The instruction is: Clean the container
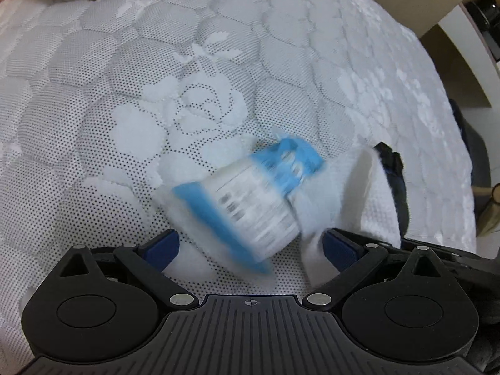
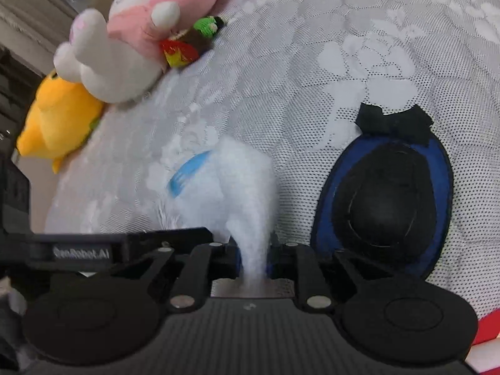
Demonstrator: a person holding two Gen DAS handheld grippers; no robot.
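Observation:
A small white container (image 1: 250,206) with blue ends and a printed label lies on its side, motion-blurred, on the quilted bed (image 1: 218,78). My left gripper (image 1: 250,250) is open with its blue pads wide on either side of the container's near end. My right gripper (image 2: 253,259) is shut on a white cloth (image 2: 240,193). The cloth covers most of the container, whose blue edge (image 2: 187,175) shows at the left. In the left wrist view the cloth (image 1: 353,187) lies against the container's right side.
Plush toys (image 2: 125,47) lie at the bed's far left: a pink-and-white one, a yellow one (image 2: 56,118) and a small colourful one. A black-and-blue oval object (image 2: 387,200) lies on the bed to the right. The bed edge (image 1: 453,93) runs along the right.

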